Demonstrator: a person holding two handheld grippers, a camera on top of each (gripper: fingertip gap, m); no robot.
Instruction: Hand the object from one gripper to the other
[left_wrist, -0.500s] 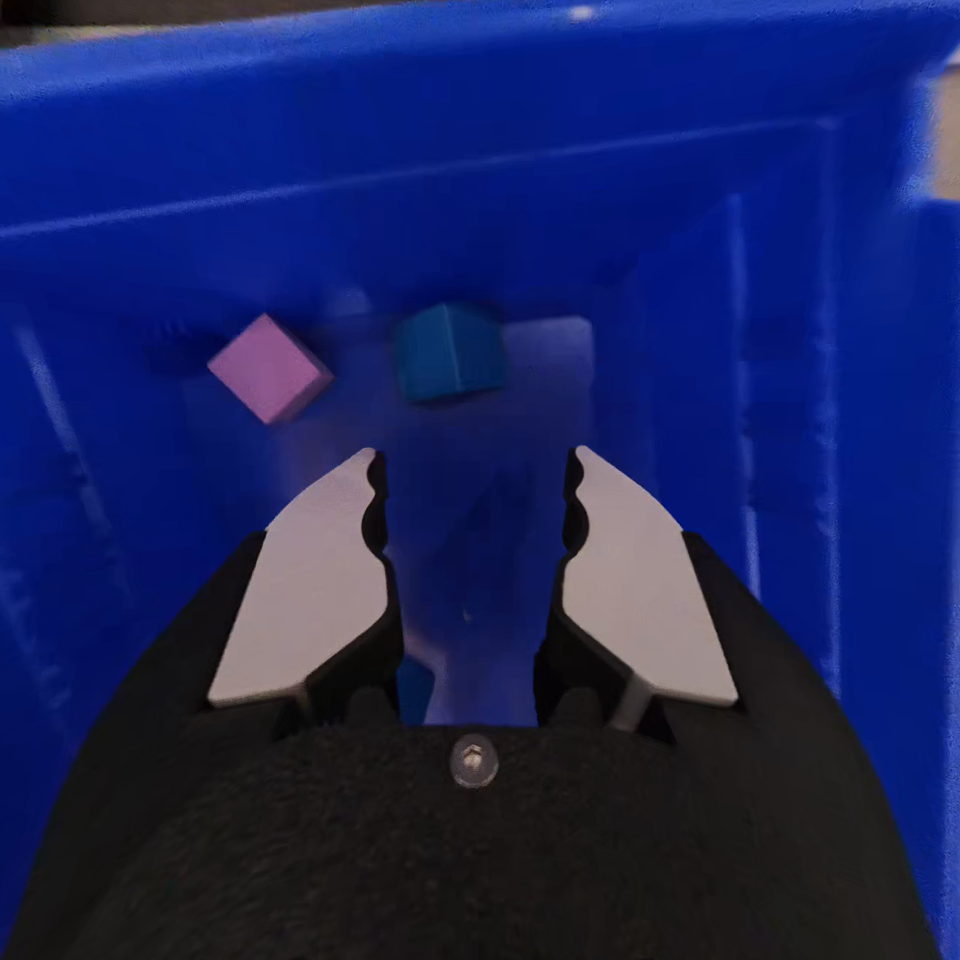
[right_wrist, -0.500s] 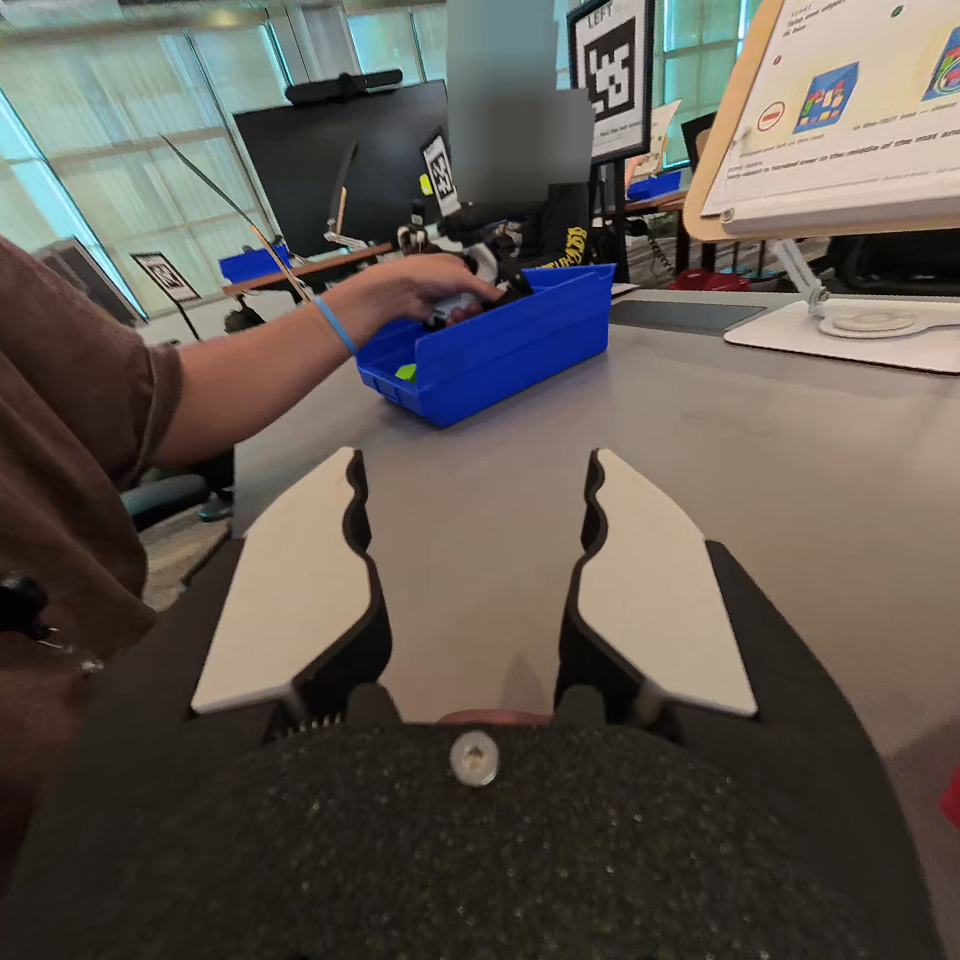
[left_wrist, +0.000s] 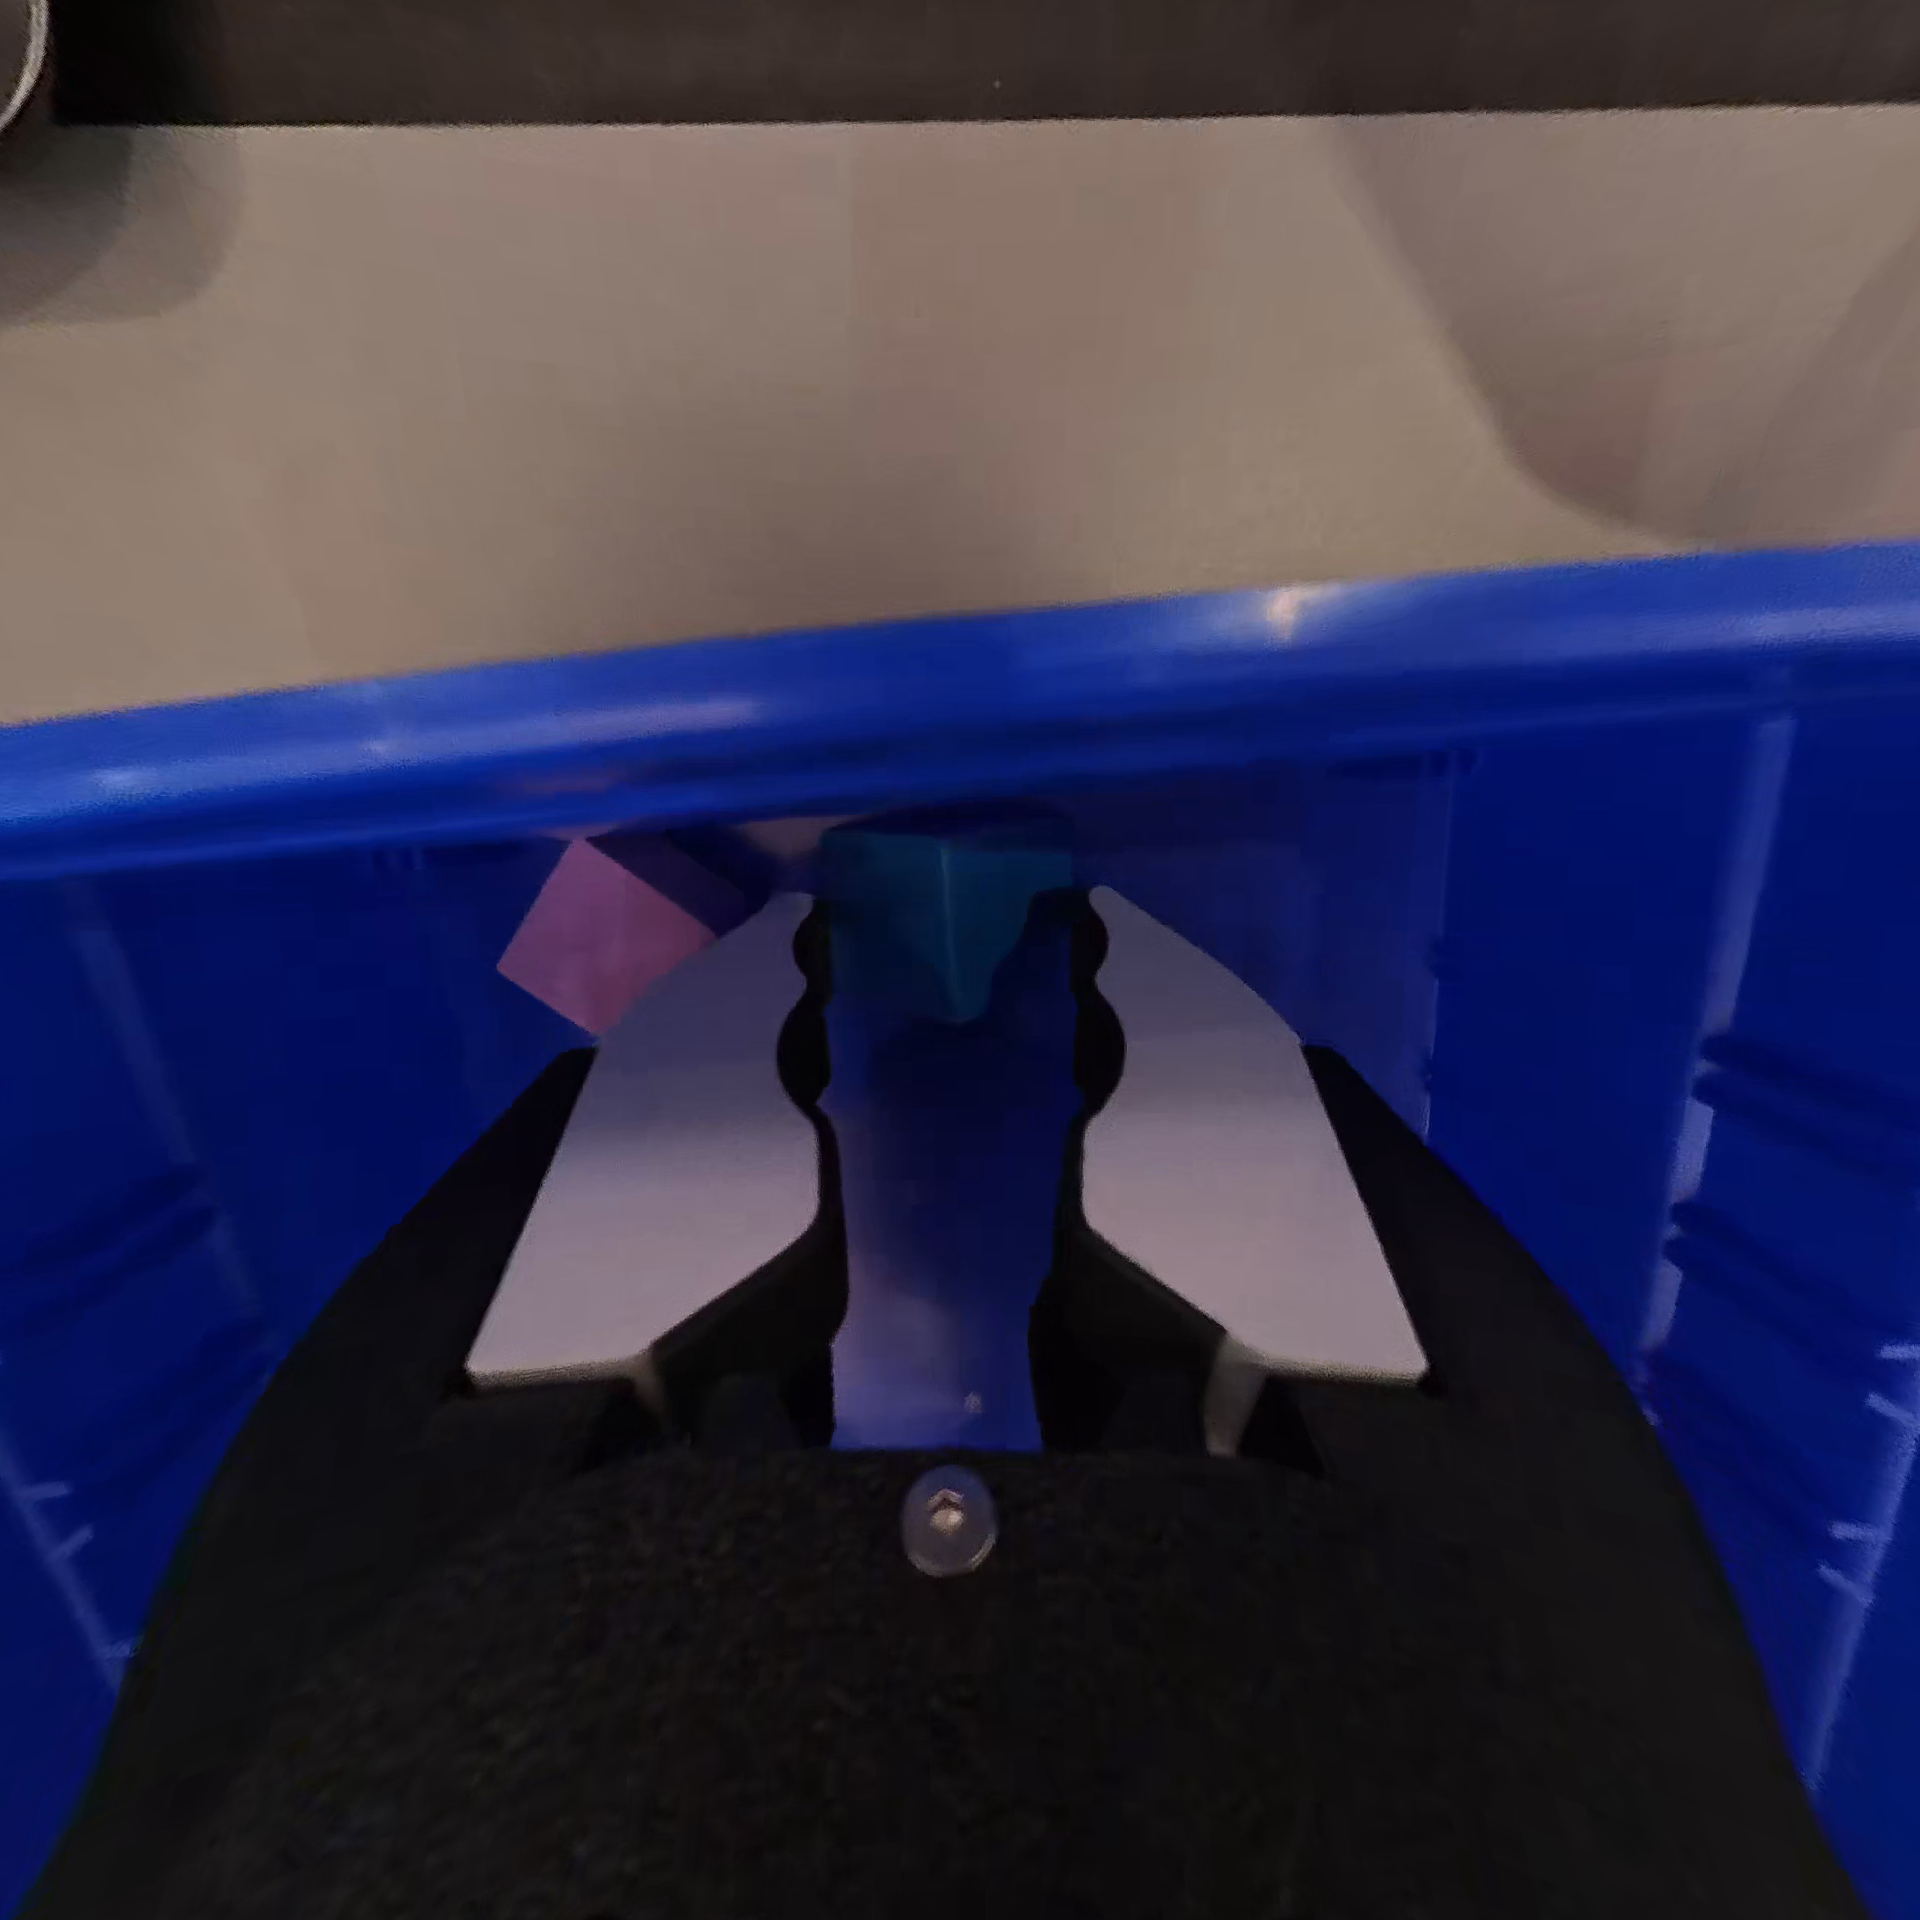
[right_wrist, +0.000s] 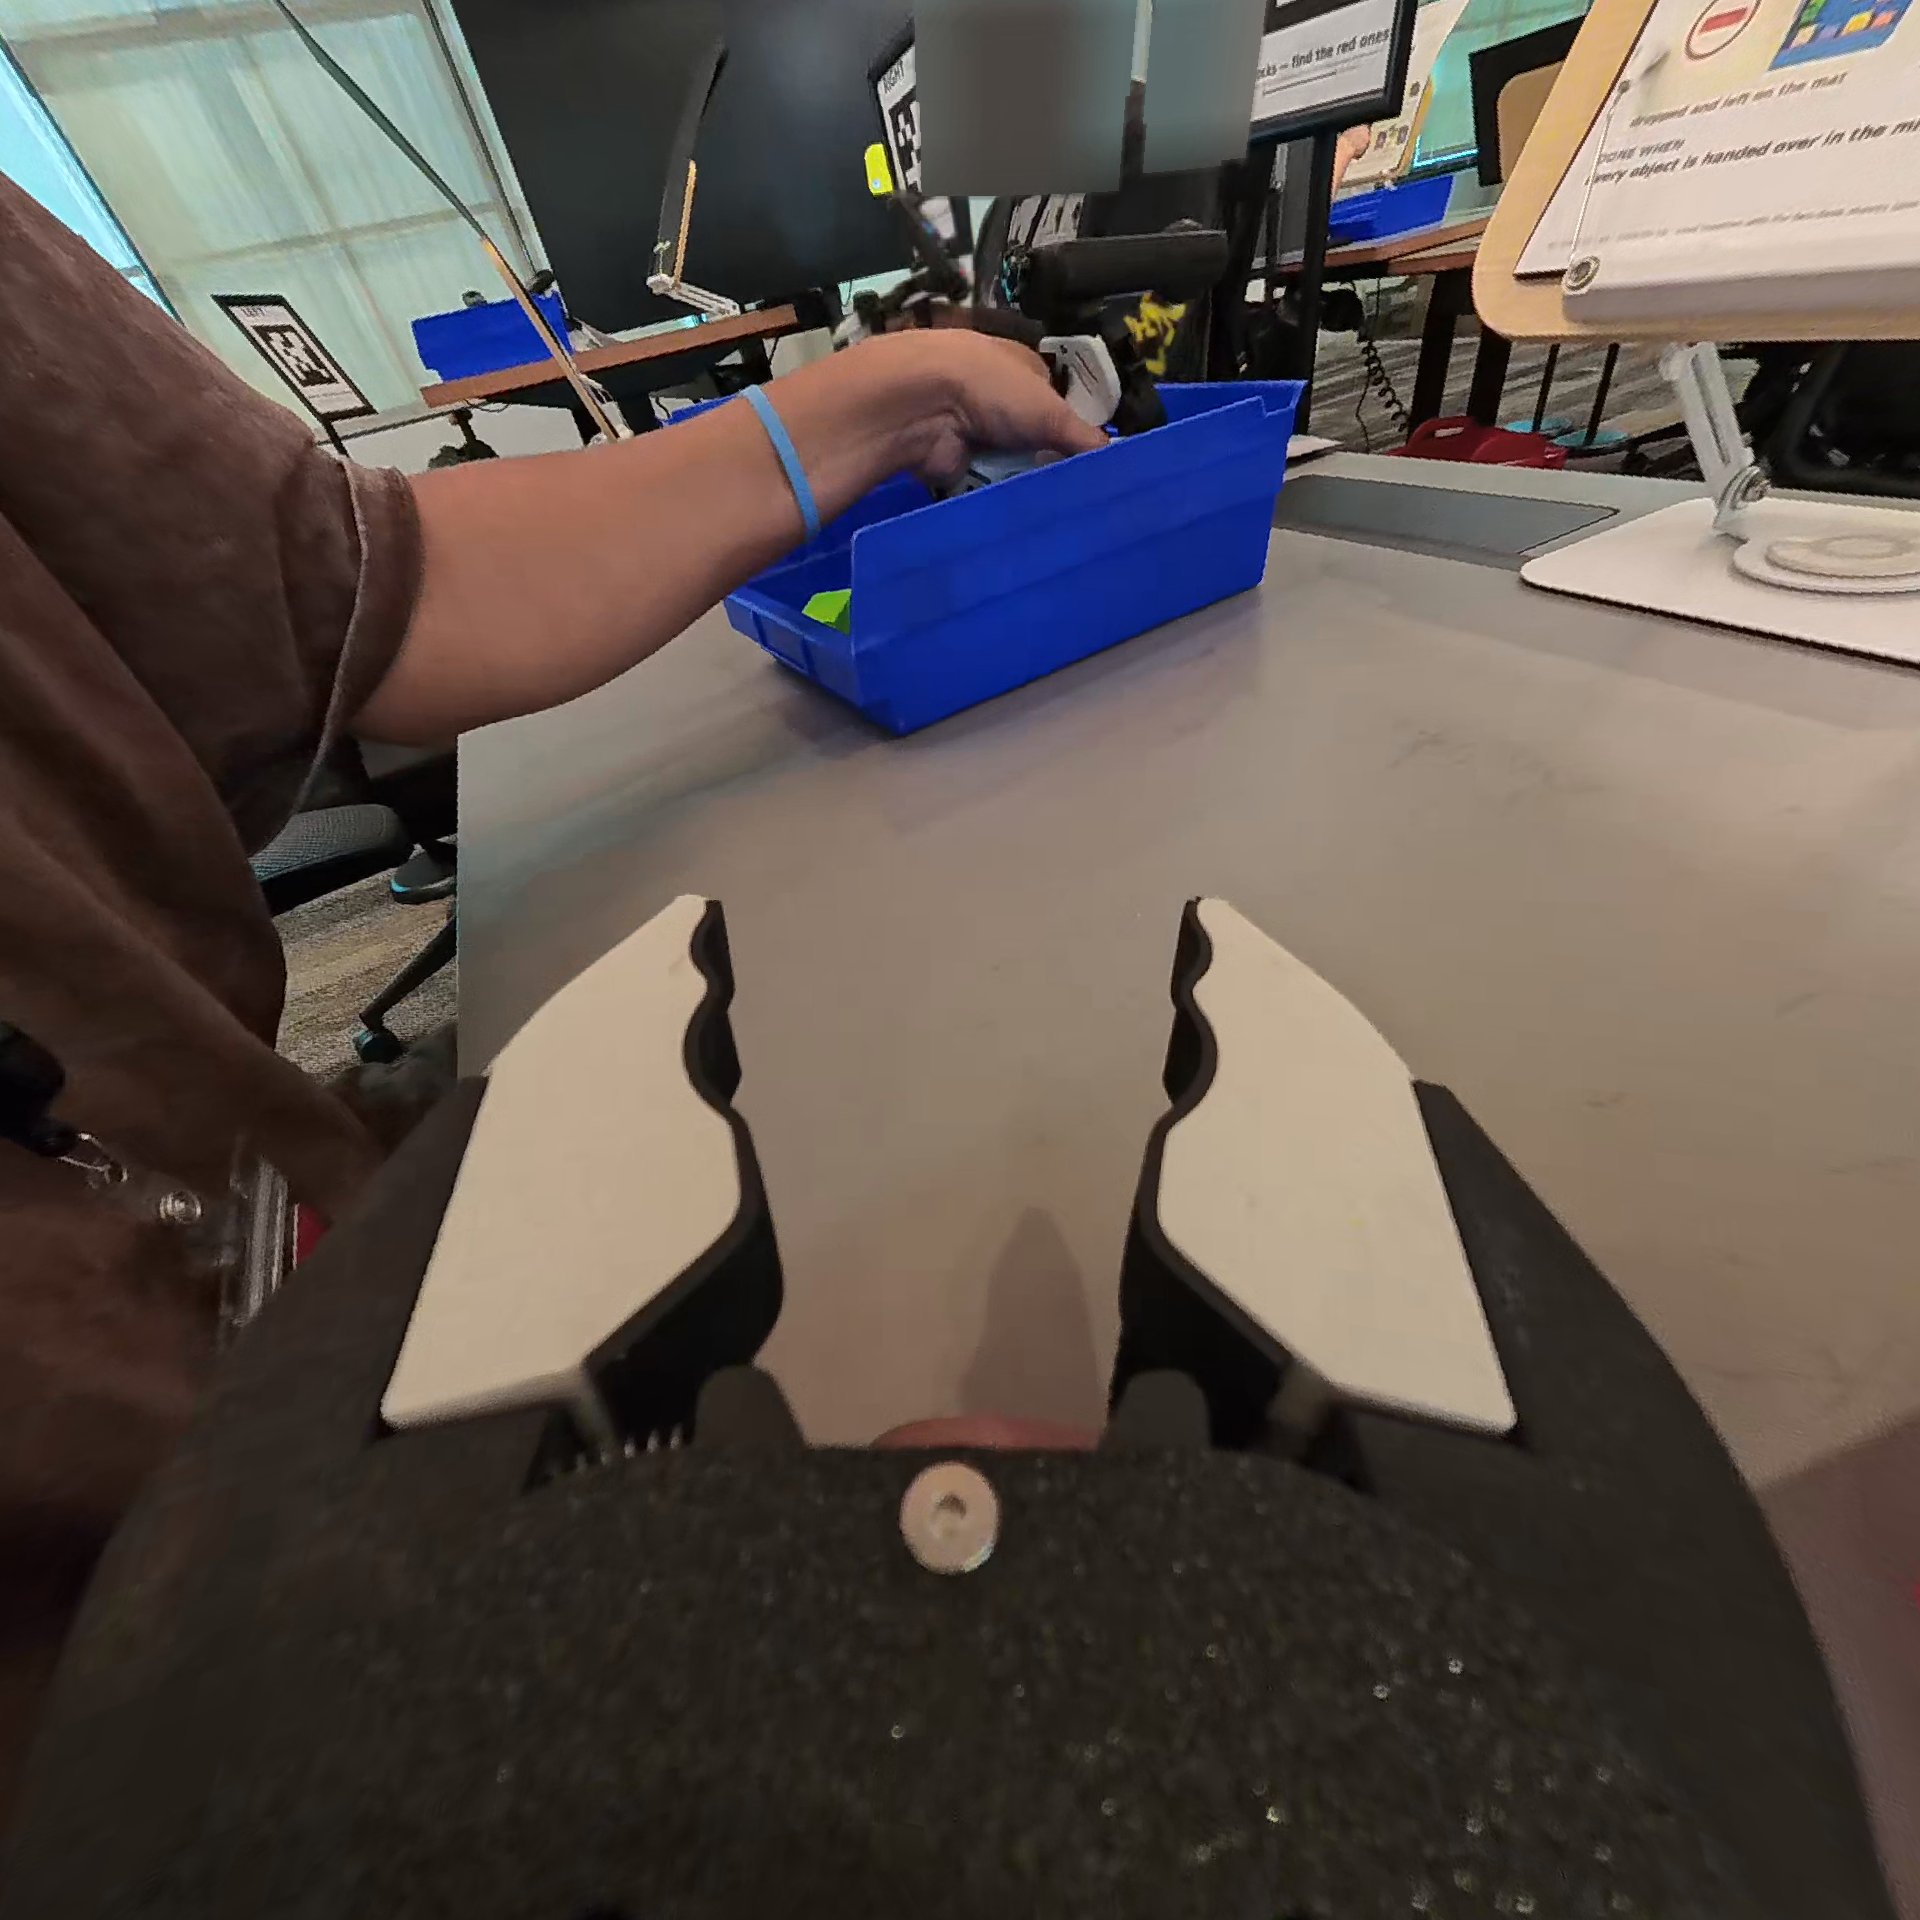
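The grey table (right_wrist: 1351, 883) fills the middle of the right wrist view, and the blue bin (right_wrist: 1060, 582) stands on it in the upper centre, with a white stand base (right_wrist: 1704, 582) at the right edge and a person's forearm crossing from the left, the hand (right_wrist: 925, 416) reaching down into the bin. A lime-green block (right_wrist: 829, 609) lies at the bin's near end. In the lower half the right gripper (right_wrist: 951, 935) hangs spread wide over bare table, holding nothing, much as half a second ago. In the left wrist view the bin's far wall (left_wrist: 935, 717) rises straight ahead and blocks the way beyond the blocks. The left gripper (left_wrist: 940, 935) has pushed forward since the earlier frame, when both blocks lay well ahead of its tips; now its fingers pinch the teal block (left_wrist: 925, 914) at centre frame, against the wall. The purple block (left_wrist: 603, 935) sits just left of it, touching the left finger's outer edge.
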